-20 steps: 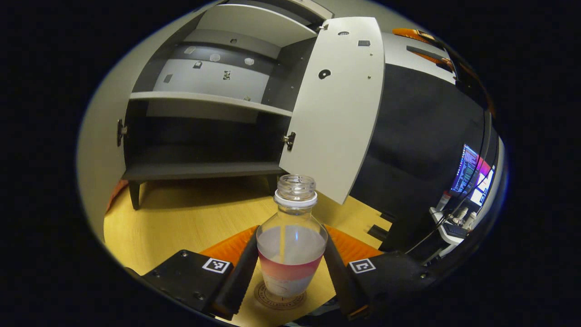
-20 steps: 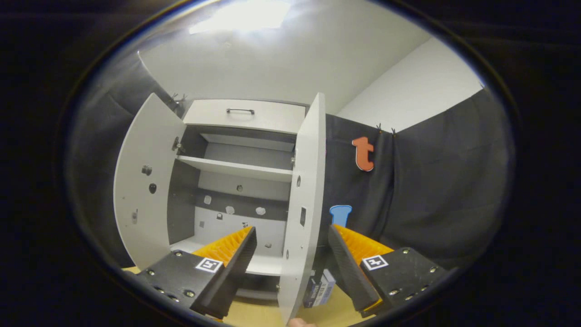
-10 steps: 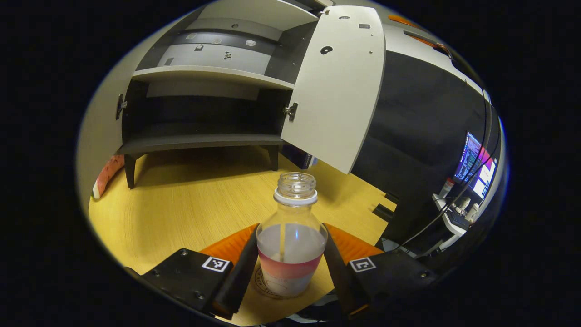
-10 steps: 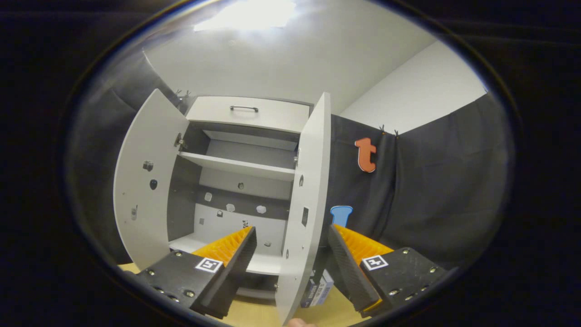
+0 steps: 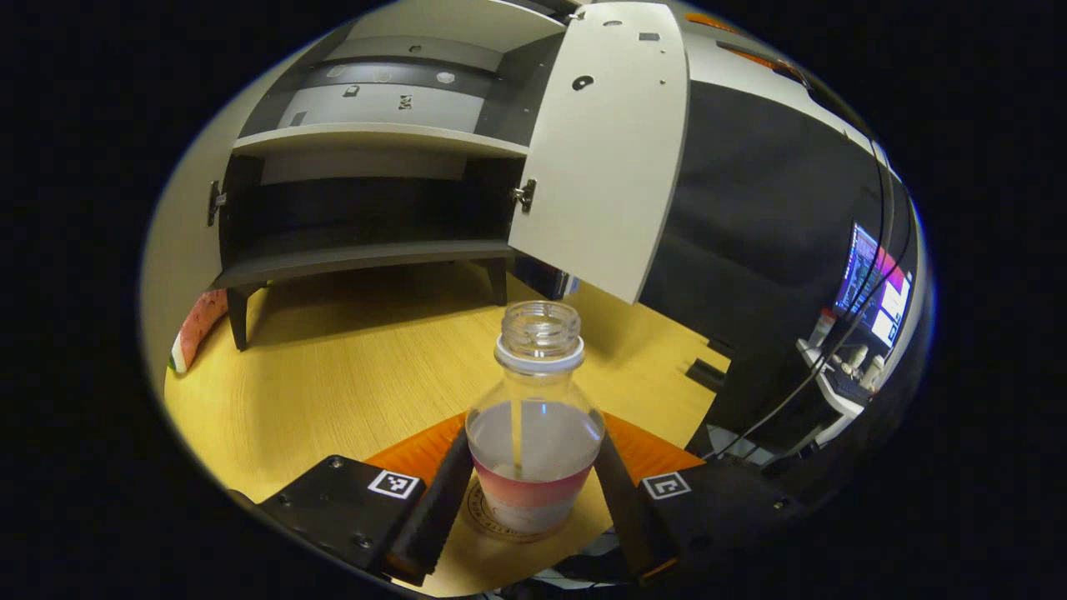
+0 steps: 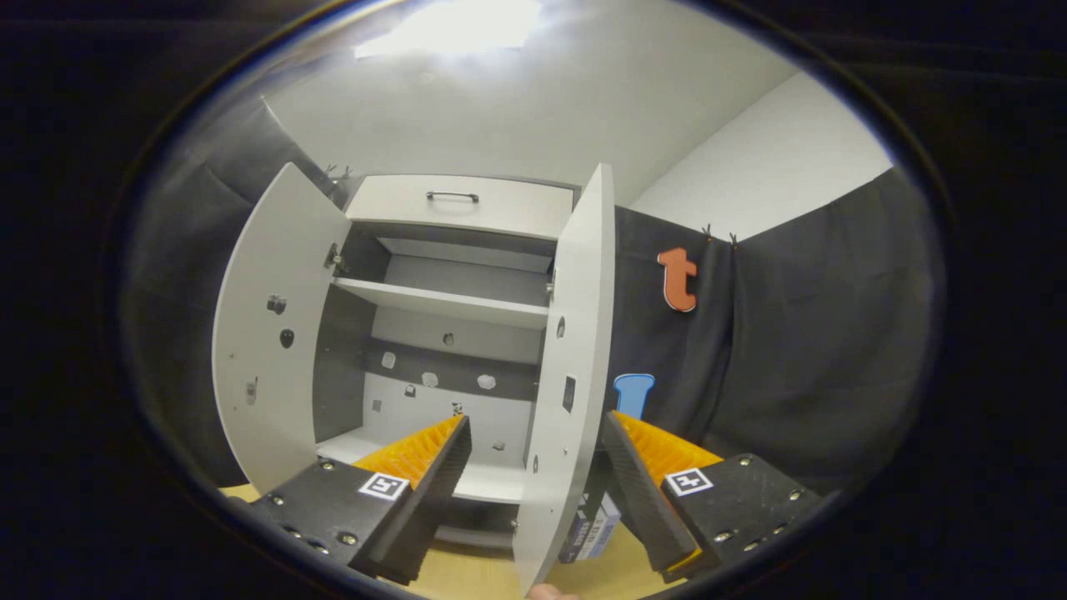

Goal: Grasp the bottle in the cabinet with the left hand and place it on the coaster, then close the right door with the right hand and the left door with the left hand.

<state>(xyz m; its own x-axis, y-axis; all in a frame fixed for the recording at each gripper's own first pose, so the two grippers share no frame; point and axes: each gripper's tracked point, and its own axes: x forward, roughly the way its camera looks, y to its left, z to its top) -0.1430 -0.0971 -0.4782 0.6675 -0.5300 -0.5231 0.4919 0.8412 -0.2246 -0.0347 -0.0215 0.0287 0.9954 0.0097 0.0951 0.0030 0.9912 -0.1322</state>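
Both grippers first. At the bottom centre of the left gripper view, the left gripper (image 5: 529, 500) has its fingers on either side of the bottle (image 5: 534, 433); they sit right at its sides, but whether they press it or have just let go cannot be told. At the bottom of the right gripper view, the right gripper (image 6: 533, 475) is spread wide and empty, with the edge of the right door (image 6: 567, 375) standing between its fingers farther off.

Largest in both views is the cabinet (image 6: 450, 317), its shelves bare and both doors swung out; the left door (image 6: 267, 333) fills the left of the right gripper view, and the right door (image 5: 608, 150) hangs at the upper middle of the left gripper view. Below it spreads the wooden table (image 5: 333, 375). The uncapped bottle, part full of liquid, stands upright low in the left gripper view, its base on the round coaster (image 5: 483, 517).

Judging from this, placing looks all but done and the doors remain. Risks: pulling the left gripper away crooked could snag the bottle and tip it, spilling through the open neck. Pushing the right door hard from its edge could slam it or make the fingers slip off.
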